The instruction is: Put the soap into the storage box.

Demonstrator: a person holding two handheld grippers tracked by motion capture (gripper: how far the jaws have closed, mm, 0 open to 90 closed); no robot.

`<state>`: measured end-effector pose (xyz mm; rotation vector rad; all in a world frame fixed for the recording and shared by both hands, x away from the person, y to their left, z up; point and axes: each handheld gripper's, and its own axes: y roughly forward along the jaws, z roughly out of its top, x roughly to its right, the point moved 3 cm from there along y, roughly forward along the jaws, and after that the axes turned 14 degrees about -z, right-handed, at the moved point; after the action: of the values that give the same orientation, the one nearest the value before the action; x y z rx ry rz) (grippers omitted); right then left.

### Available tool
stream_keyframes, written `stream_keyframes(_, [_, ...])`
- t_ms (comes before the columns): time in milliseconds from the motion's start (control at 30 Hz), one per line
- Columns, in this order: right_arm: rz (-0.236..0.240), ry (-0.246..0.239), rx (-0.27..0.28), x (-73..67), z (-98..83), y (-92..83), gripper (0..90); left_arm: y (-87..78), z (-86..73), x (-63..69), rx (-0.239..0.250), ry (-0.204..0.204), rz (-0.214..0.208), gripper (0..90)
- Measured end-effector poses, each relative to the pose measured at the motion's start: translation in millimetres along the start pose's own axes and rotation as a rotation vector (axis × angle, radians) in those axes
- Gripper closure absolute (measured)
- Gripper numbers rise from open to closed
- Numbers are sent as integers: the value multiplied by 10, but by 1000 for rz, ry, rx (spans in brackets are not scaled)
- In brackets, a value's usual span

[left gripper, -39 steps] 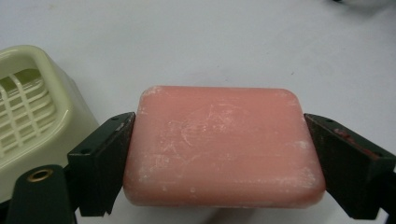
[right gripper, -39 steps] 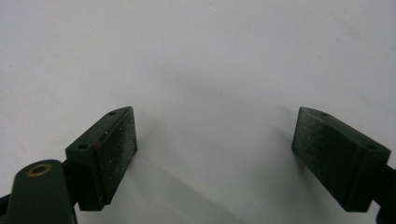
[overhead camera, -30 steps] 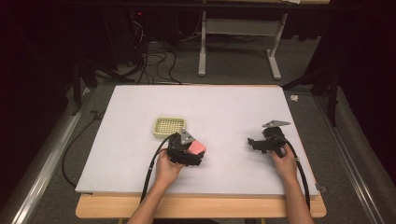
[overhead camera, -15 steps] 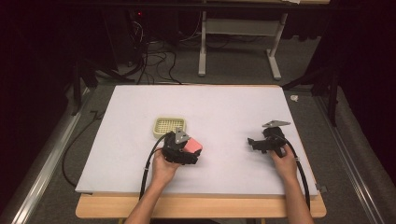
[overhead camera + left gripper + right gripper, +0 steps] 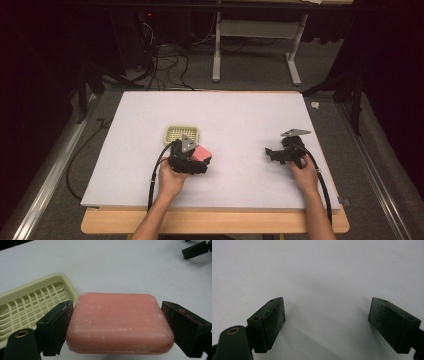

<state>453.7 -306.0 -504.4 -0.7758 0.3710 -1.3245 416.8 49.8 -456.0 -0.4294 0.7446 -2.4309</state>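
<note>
A pink bar of soap [image 5: 120, 325] sits between the jaws of my left gripper [image 5: 116, 317], and both black pads press on its ends. In the high view the soap [image 5: 202, 153] is just above the white board, at the right front of a pale yellow slatted soap dish [image 5: 182, 134]. The left gripper view has that dish [image 5: 30, 305] lying empty at the left behind the soap. My right gripper [image 5: 270, 153] rests at the right of the board, pointing left. Its jaws [image 5: 327, 315] stand wide apart with only white board between them.
The white board [image 5: 235, 115] lies on a wooden table [image 5: 215, 222]. Black cables trail from both grippers over the front edge. A table frame [image 5: 255, 45] and floor cables lie beyond the far edge.
My left gripper has drifted slightly left with the soap, closer to the dish. The right gripper has stayed where it was.
</note>
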Motion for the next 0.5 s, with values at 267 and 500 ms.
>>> stream_keyframes(267, [1,0,0,0,0,0,145,-93,32,-57,20,-12,21,139])
stream_keyframes(500, [1,0,0,-1,0,0,145,-138,32,-128,30,-30,37,139])
